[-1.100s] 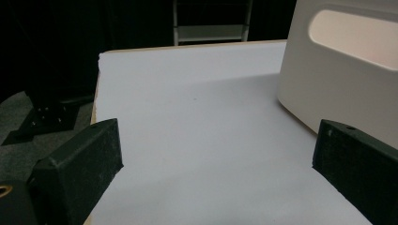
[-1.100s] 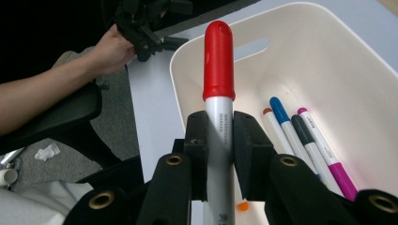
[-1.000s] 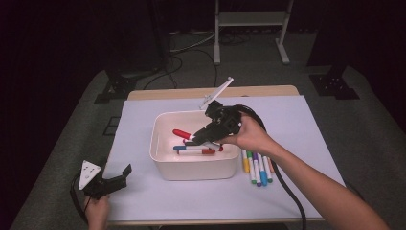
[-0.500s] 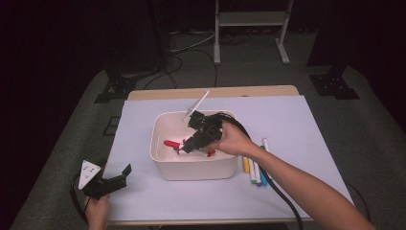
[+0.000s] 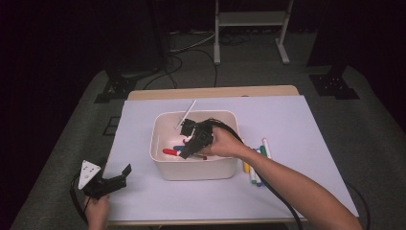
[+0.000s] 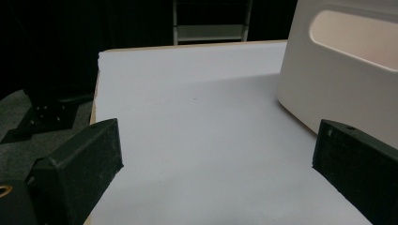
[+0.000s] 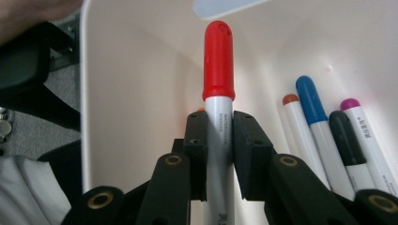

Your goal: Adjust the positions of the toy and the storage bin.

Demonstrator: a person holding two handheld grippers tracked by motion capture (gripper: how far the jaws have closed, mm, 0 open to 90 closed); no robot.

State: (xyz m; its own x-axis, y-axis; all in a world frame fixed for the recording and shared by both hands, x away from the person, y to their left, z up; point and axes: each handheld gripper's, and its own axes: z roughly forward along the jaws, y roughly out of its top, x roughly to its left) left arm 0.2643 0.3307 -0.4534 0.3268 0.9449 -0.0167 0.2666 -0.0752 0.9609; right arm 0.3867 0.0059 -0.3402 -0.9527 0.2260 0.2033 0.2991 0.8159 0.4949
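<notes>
Inside the white bin (image 5: 194, 170), right claw (image 7: 219, 140) grips the red-capped marker (image 7: 218, 65) beside four binned; several markers (image 5: 256, 160) remain on the desk (image 5: 297, 129); left claw (image 5: 125, 171) idle, released.

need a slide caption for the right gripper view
Right gripper shut on a red-capped marker inside the white bin, beside four markers lying there.

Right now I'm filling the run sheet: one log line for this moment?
right gripper: shut on red marker, inside bin | left gripper: open, idle on table
</notes>
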